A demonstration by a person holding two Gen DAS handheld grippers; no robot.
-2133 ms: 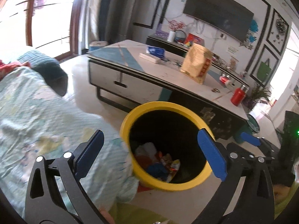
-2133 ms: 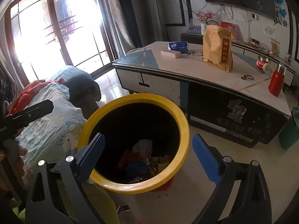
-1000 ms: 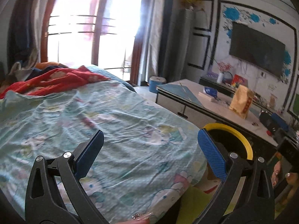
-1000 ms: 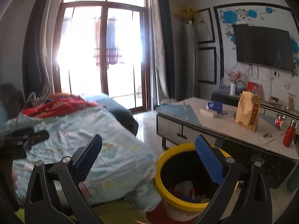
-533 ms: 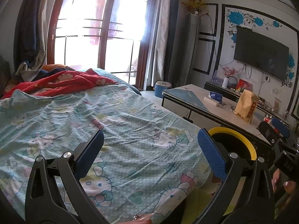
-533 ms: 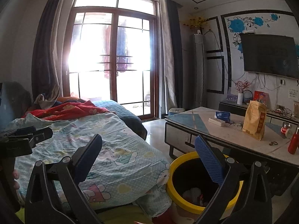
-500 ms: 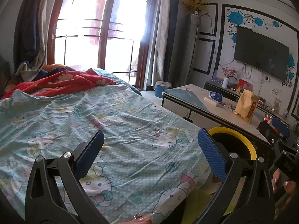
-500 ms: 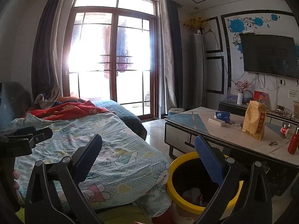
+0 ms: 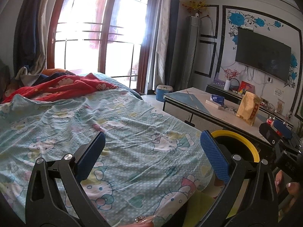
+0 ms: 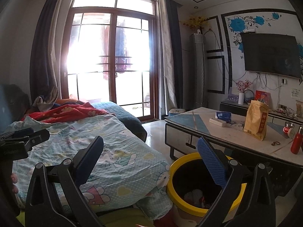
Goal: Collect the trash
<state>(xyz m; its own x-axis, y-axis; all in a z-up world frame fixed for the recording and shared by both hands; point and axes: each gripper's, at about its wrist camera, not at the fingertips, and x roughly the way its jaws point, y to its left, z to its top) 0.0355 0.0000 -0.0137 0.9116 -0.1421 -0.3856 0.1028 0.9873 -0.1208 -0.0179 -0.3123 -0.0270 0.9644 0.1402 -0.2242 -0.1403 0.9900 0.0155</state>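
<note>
A yellow-rimmed black trash bin (image 10: 189,158) stands on the floor between the bed and a low table; crumpled wrappers (image 10: 195,195) lie at its bottom. The same bin (image 9: 246,141) shows in the left wrist view, partly behind a blue fingertip. My left gripper (image 9: 152,155) is open and empty, raised above the cartoon-print bedsheet (image 9: 123,132). My right gripper (image 10: 150,157) is open and empty too, held above the bed's corner with its right finger over the bin. Each view shows the other gripper at its edge.
A low table (image 10: 236,138) carries a tan paper bag (image 10: 255,121), a blue pack (image 10: 223,115), a white box, a can and a red bottle (image 10: 296,143). A red blanket (image 9: 62,87) lies at the bed's head. Glass doors (image 10: 111,60) and a wall television (image 10: 270,54) stand beyond.
Both grippers have lifted away from the bin's mouth and tilted up, so the bed and room now fill the views. Over the last half second the views rose only a little.
</note>
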